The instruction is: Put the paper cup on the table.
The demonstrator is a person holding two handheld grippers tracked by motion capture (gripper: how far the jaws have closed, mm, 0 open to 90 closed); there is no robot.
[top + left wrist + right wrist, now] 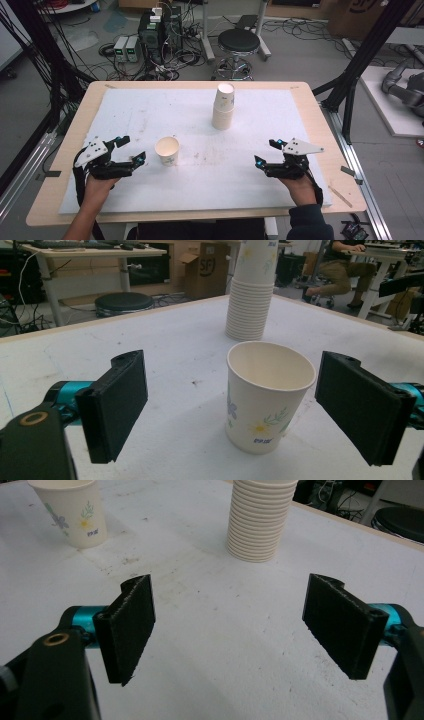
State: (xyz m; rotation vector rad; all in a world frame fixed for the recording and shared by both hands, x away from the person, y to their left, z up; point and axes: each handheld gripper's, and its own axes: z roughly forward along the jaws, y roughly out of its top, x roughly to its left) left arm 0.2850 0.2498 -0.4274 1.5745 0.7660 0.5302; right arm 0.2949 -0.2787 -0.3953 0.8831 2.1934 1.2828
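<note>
A single paper cup with a flower print stands upright on the white mat, left of centre. My left gripper lies just left of it, open. In the left gripper view the cup stands just ahead of the wide-spread jaws of the left gripper, with a gap on each side. A tall stack of paper cups stands farther back near the middle. My right gripper rests open at the right of the mat. The right gripper has nothing between its jaws; the stack and the single cup lie ahead.
The mat covers most of a wooden table. Behind the table stand a black stool and electronics boxes with tangled cables on the floor. Black frame posts rise at the right side.
</note>
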